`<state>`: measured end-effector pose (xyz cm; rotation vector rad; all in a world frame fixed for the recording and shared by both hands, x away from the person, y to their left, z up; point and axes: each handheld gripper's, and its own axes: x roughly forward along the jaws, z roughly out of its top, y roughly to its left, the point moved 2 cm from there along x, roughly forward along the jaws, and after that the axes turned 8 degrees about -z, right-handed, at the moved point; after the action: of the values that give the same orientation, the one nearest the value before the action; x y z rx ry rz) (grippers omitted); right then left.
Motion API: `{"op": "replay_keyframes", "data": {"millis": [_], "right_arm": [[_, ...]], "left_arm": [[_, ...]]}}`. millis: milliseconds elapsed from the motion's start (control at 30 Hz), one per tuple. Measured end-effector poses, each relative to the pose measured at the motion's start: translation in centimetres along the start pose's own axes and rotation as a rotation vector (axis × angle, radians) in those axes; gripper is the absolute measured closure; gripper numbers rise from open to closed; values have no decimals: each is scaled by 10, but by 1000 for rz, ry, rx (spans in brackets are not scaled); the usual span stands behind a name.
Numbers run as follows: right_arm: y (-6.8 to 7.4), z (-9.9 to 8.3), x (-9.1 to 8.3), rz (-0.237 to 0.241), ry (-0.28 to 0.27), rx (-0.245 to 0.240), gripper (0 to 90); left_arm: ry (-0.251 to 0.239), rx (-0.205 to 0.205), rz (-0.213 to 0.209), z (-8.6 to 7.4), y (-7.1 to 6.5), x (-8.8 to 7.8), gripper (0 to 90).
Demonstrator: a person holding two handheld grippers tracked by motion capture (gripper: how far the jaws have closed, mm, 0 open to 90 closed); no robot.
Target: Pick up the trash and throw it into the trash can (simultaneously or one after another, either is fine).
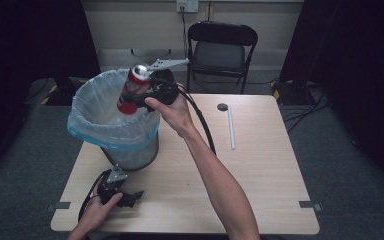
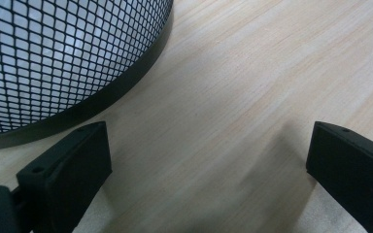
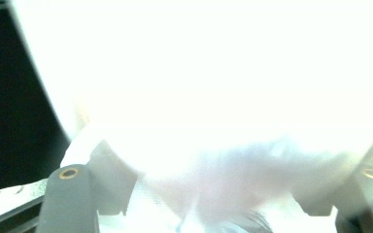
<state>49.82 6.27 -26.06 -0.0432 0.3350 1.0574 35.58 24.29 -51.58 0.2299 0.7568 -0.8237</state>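
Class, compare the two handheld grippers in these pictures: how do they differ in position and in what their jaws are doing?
The right gripper is raised over the lined mesh bin; the left gripper sits low at the table, near its front edge. The right gripper is shut on a red can; the left gripper's jaws stand wide apart with nothing between them. Both are black, held by hand and trail a cable.

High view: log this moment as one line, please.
right gripper: holds can over bin | left gripper: open, on table | can: not dropped
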Motion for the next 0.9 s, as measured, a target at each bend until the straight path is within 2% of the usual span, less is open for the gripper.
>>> {"op": "replay_keyframes", "data": {"millis": [33, 333, 800, 900], "right_arm": [[0, -1, 2, -7, 6, -5, 258], [-3, 3, -3, -20, -18, 5, 252], [-19, 3, -45, -109, -74, 10, 255], [-23, 1, -60, -149, -79, 8, 257]], "left_arm": [[0, 1, -4, 0, 0, 0, 19], [6, 4, -6, 0, 0, -1, 18], [4, 7, -4, 0, 0, 0, 18], [7, 7, -4, 0, 0, -1, 18]]}}
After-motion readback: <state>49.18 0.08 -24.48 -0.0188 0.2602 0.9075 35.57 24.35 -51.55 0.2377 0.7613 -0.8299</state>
